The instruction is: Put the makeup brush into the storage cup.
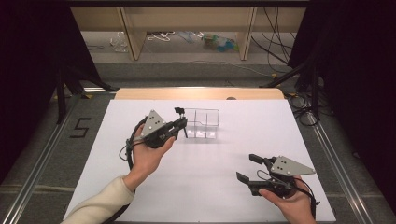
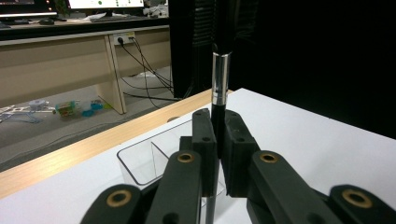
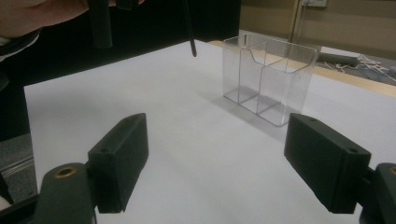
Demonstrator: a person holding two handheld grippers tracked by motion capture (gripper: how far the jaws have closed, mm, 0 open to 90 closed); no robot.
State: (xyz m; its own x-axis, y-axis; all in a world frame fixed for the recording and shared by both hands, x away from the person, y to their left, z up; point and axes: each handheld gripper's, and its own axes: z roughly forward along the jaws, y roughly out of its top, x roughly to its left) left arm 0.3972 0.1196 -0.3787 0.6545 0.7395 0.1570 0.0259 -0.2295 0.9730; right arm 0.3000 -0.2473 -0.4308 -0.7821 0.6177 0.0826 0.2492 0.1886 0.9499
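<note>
Holding a black pen [image 2: 219, 74] upright in my left gripper [image 1: 180, 125], I have the jaws clamped tight on its barrel, the silver band showing above the pads and the tip hanging clear below. The clear plastic organiser [image 1: 203, 122] stands on the white counter [image 1: 210, 177] just beside the pen, toward the far edge; in the right gripper view the pen's tip [image 3: 192, 49] hangs in the air a little to the left of the organiser [image 3: 268, 74], above the level of its rim and not yet over any compartment.

My right gripper [image 1: 250, 169] rests low near the counter's near right corner, well apart from the organiser, its jaws spread wide with nothing between them.

I take the step in hand to be dropping the pen into one of the compartments. To do it well I should keep the pen vertical, carry it sideways until the tip sits squarely over an opening rather than over a divider or the wall, then lower it straight down. The organiser looks light, so a nudge from the tip or from my jaws could slide or tip it; I'd lower slowly and let go only once the tip is well inside. If the organiser shifts, my free right gripper could steady its outer wall.
</note>
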